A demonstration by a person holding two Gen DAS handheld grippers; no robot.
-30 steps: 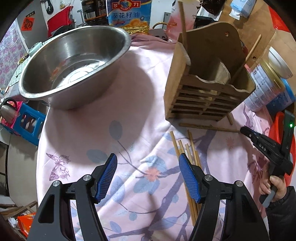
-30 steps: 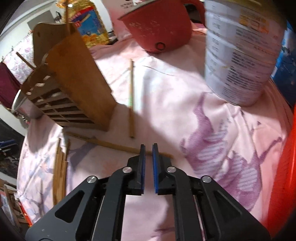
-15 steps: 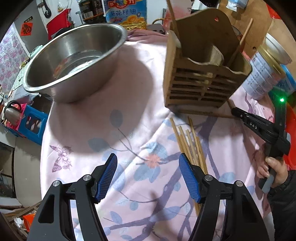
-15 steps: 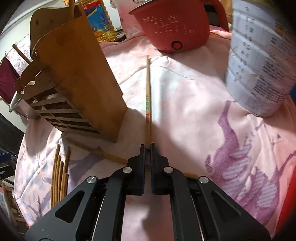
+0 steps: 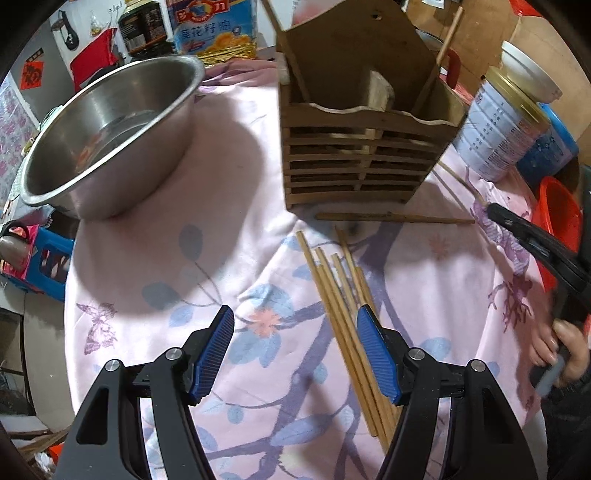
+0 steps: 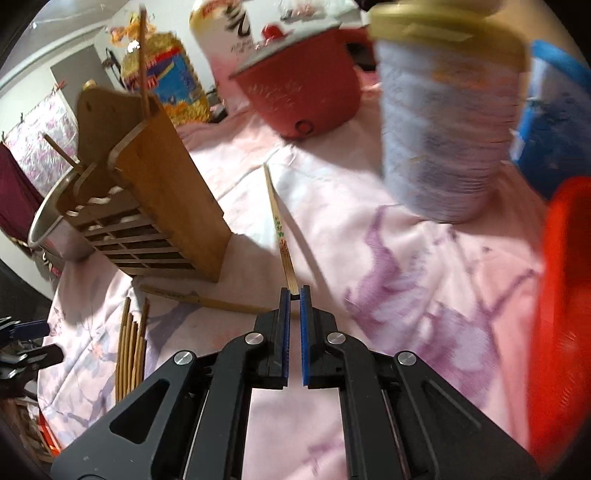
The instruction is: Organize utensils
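Note:
A slatted wooden utensil holder stands upright on the pink floral cloth with a few chopsticks in it. My right gripper is shut on the near end of a pale printed chopstick, which points away toward the red pot. A darker chopstick lies across the holder's front. A bundle of several chopsticks lies on the cloth. My left gripper hovers open above the cloth, its right pad over the bundle, nothing between the fingers.
A big steel bowl sits left of the holder. A tall tin and a blue tub stand to its right. A red pot, an oil bottle and a red basin ring the cloth. A hand grips the right tool.
My right gripper moved forward, closed on the pale chopstick's near end and raised it. The left gripper drifted a little, so the holder and bundle sit more centrally in its view.

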